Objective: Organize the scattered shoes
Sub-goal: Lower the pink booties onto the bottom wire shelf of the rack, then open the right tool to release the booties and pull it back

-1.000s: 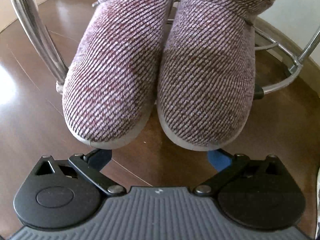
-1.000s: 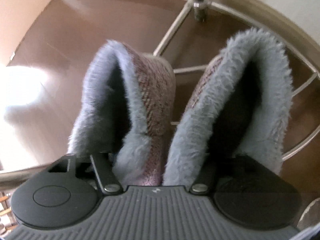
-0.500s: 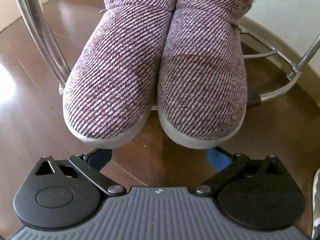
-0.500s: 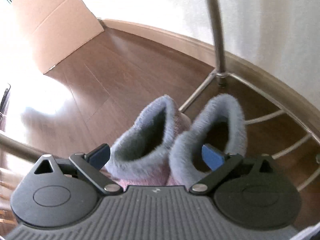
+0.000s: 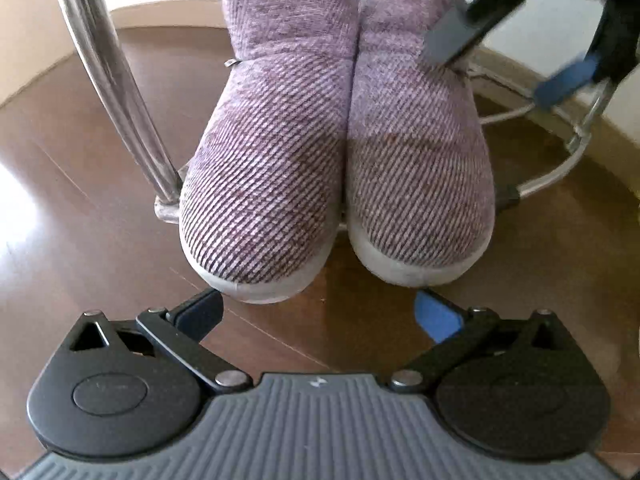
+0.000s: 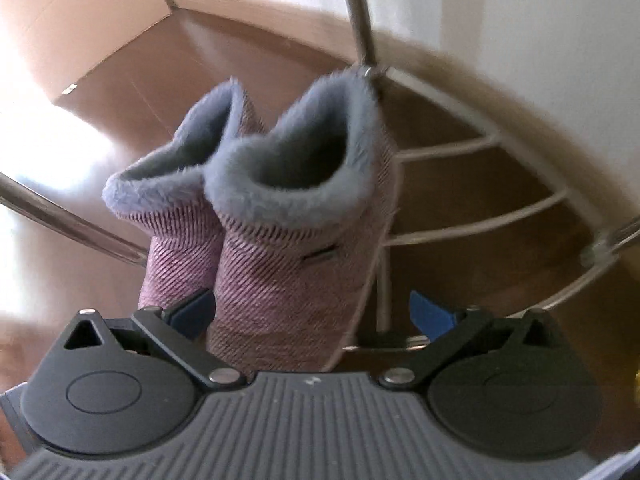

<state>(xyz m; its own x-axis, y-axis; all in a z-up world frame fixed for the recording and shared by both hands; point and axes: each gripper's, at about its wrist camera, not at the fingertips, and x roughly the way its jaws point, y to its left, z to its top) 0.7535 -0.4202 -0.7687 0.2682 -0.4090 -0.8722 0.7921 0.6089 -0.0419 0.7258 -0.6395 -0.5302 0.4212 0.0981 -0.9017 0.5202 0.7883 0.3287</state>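
Note:
Two purple striped knit slipper boots with grey fleece cuffs stand side by side on the lowest tier of a chrome wire shoe rack (image 5: 560, 168). In the left wrist view the left boot (image 5: 272, 168) and right boot (image 5: 416, 160) point their toes at my left gripper (image 5: 320, 312), which is open and empty just in front of them. My right gripper (image 5: 504, 64) hangs open beside the right boot's cuff. In the right wrist view the boots (image 6: 296, 216) stand just beyond my open right gripper (image 6: 316, 312), and nothing is held.
The rack has a chrome upright post (image 5: 112, 92) at the left and curved wire rails (image 6: 480, 192) at the right. A cardboard box (image 6: 76, 28) stands on the brown wooden floor by the white wall. Bright sun glare lies on the floor at left.
My right gripper let go of the boot cuffs, opened and rose up and back. My left gripper pulled back from the toes, so the boots look smaller.

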